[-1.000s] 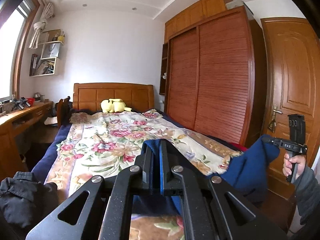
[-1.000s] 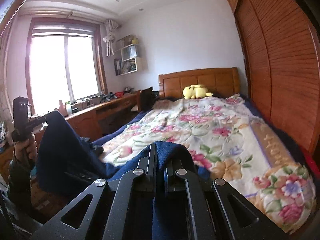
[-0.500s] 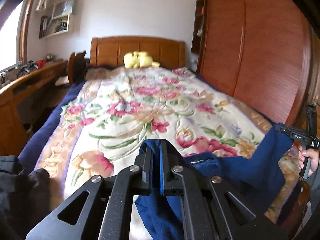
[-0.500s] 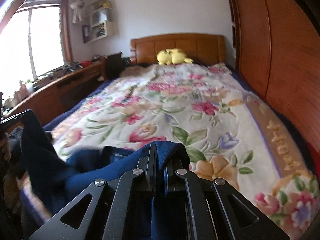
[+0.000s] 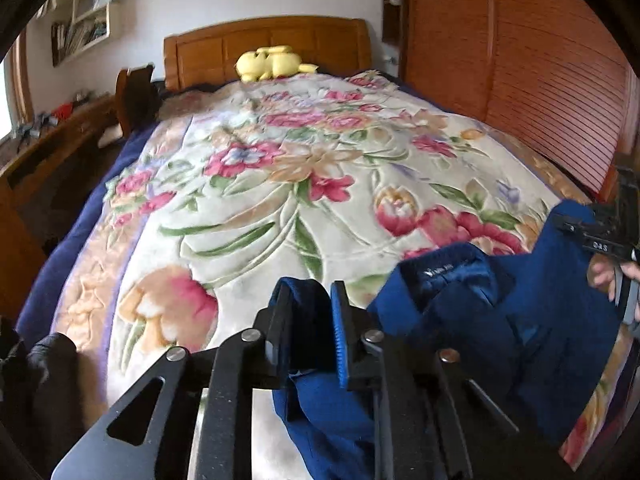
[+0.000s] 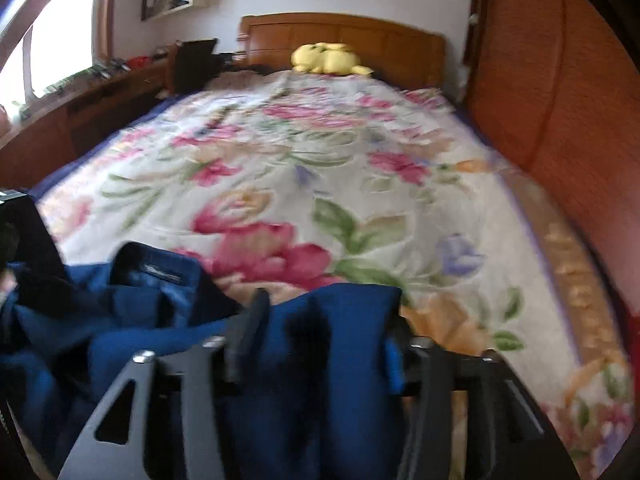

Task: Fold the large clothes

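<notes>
Left wrist view: the left tool (image 5: pixel 306 308) is seen with jaws opening, a fold of the navy blue garment (image 5: pixel 492 320) still between the fingers but no longer pinched; the garment is spread over the near end of the floral blanket (image 5: pixel 280 184) on the bed, and the right tool (image 5: pixel 592 236) is glimpsed at its far corner, held by a hand (image 5: pixel 612 276). Right wrist view, blurred: the right tool (image 6: pixel 324 340) is shown with jaws opening wide, garment (image 6: pixel 160 320) cloth lying loose between the fingers, collar toward the yellow plush toy (image 6: pixel 326 58) at the headboard.
</notes>
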Motion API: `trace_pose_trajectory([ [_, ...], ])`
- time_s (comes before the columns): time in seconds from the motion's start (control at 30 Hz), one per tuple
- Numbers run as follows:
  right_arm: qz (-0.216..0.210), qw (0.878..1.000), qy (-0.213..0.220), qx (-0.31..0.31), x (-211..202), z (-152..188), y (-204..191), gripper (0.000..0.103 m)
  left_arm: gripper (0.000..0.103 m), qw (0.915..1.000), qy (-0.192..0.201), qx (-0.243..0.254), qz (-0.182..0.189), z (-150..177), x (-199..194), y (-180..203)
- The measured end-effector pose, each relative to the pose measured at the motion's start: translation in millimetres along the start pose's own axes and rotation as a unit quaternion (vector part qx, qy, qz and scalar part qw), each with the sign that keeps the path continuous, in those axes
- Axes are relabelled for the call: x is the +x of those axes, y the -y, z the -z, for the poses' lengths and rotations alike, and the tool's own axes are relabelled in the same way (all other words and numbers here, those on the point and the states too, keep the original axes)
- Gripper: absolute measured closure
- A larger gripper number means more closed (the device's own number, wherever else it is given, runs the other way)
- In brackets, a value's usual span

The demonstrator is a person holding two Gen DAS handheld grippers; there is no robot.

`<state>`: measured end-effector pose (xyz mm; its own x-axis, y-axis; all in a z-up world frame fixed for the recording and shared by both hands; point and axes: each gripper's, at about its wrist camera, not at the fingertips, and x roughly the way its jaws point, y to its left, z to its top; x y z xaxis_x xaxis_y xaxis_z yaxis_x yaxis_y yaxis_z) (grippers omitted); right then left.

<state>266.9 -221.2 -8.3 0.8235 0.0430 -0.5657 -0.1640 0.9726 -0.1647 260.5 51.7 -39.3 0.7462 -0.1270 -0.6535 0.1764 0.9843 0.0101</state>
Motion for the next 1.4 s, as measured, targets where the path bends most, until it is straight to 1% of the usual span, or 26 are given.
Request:
trace_pose_trajectory([
  [0.1,0.009,1.0,0.008,-0.024,-14,5,-14,0.03,0.08,0.9998,0.011,-0.001,0.015,10,-17,7],
  [0.2,-0.009,0.999,-0.003,-0.042,-24,14,-31,0.028,0.077,0.9987,0.02,-0.016,0.043,29,-33,14],
  [0.3,0.013,0.998,0.007,-0.056,-41,18,-39,0.025,0.076,0.9984,0.023,-0.021,0.047,48,-41,21],
  [0.37,0.028,0.999,0.017,-0.039,-48,13,-30,0.023,0.076,0.9983,0.022,-0.024,0.048,58,-43,24],
  [0.4,0.026,0.999,0.018,-0.024,-53,8,-25,0.022,0.076,0.9984,0.021,-0.027,0.045,64,-45,26],
  [0.47,0.005,1.0,0.016,-0.014,-58,6,-20,0.022,0.076,0.9981,0.02,-0.036,0.046,73,-49,26],
  [0.53,-0.016,0.999,0.019,-0.026,-66,11,-26,0.022,0.076,0.9976,0.02,-0.043,0.051,80,-55,25],
  [0.57,-0.03,0.999,0.016,-0.035,-68,16,-31,0.022,0.076,0.9977,0.022,-0.044,0.047,83,-59,25],
  [0.63,-0.063,0.997,-0.005,-0.054,-70,29,-41,0.022,0.076,0.9977,0.03,-0.048,0.036,87,-68,22],
  [0.7,-0.087,0.993,-0.029,-0.072,-71,42,-56,0.022,0.075,0.9972,0.038,-0.054,0.036,90,-77,19],
  [0.73,-0.097,0.991,-0.042,-0.08,-71,48,-62,0.022,0.075,0.9971,0.038,-0.055,0.037,92,-79,17],
  [0.8,-0.113,0.987,-0.067,-0.096,-66,59,-71,0.022,0.075,0.9979,0.023,-0.047,0.039,98,-79,15],
  [0.9,-0.095,0.984,-0.093,-0.121,-60,72,-77,0.022,0.075,0.9971,0.017,-0.06,0.043,109,-78,9],
  [0.97,-0.082,0.983,-0.107,-0.128,-56,75,-74,0.022,0.075,0.9972,0.007,-0.062,0.041,118,-74,8],
  [1.07,-0.062,0.983,-0.106,-0.133,-54,68,-65,0.022,0.075,0.997,0.001,-0.068,0.037,128,-70,9],
  [1.1,-0.053,0.983,-0.103,-0.139,-52,65,-64,0.027,0.075,0.9966,0.0,-0.072,0.04,131,-69,8],
  [1.13,-0.048,0.982,-0.103,-0.148,-51,63,-62,0.043,0.075,0.996,0.001,-0.078,0.044,133,-68,9],
  [1.17,-0.04,0.981,-0.106,-0.158,-45,62,-63,0.054,0.075,0.9954,0.0,-0.083,0.049,135,-67,9],
  [1.2,-0.027,0.979,-0.112,-0.169,-40,59,-63,0.075,0.075,0.995,0.0,-0.085,0.052,136,-66,9],
  [1.23,-0.019,0.977,-0.116,-0.177,-34,56,-64,0.089,0.075,0.9948,0.0,-0.086,0.055,137,-64,10],
  [1.27,-0.012,0.976,-0.118,-0.185,-26,51,-66,0.094,0.075,0.9948,0.001,-0.085,0.057,137,-64,11],
  [1.3,-0.005,0.974,-0.116,-0.194,-21,45,-69,0.095,0.075,0.9948,0.0,-0.083,0.06,138,-62,12],
  [1.4,0.015,0.973,-0.094,-0.209,-5,17,-78,0.097,0.075,0.9948,-0.01,-0.078,0.065,141,-55,16],
])
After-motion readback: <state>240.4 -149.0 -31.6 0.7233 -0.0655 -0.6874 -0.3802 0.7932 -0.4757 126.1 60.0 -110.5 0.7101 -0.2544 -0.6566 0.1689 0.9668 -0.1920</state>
